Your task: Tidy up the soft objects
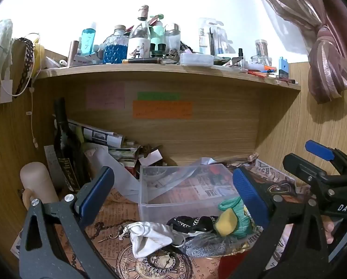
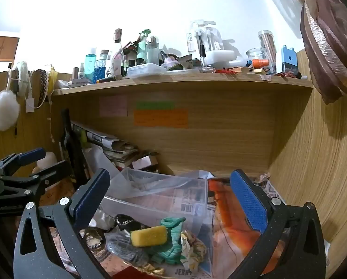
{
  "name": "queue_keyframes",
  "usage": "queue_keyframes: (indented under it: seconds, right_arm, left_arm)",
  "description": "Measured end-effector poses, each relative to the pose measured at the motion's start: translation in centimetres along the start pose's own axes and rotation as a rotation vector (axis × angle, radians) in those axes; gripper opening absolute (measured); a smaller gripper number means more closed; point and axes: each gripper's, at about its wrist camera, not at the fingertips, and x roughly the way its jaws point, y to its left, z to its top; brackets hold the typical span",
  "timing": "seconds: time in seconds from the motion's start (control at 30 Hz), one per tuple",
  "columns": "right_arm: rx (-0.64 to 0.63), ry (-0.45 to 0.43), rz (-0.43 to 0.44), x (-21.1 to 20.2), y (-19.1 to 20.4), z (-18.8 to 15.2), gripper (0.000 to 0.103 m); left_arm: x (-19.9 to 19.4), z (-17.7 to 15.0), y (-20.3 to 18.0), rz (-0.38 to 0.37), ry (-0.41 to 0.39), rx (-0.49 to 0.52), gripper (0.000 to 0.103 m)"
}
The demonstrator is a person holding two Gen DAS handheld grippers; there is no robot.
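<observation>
A pile of soft things lies on the desk in front of a clear plastic box (image 1: 150,200): a yellow sponge (image 1: 225,223), a green knitted piece (image 1: 239,216), a white cloth pouch (image 1: 148,237), a black braided band (image 1: 192,222) and a grey glittery cloth (image 1: 206,246). My left gripper (image 1: 173,197) is open and empty above the pile. My right gripper (image 2: 171,200) is open and empty over the sponge (image 2: 149,236) and the green piece (image 2: 173,239). The box (image 2: 187,200) lies just behind them. The right gripper (image 1: 313,160) also shows in the left wrist view.
A wooden shelf (image 1: 168,69) crowded with bottles and jars runs overhead. A dark bottle (image 1: 65,144), stacked papers (image 1: 117,146) and a beige cylinder (image 1: 35,179) stand at the left. Wooden walls close the back and right. A curtain (image 1: 324,69) hangs at the right.
</observation>
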Motion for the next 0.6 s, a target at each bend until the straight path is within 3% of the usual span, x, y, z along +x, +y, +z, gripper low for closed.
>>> queue_keyframes:
  seconds: [0.6]
  right_arm:
    - [0.009,0.010,-0.001,-0.37,0.58,0.09,0.103]
  left_arm:
    - [-0.02,-0.02,0.01,-0.002,0.000,-0.006,0.103]
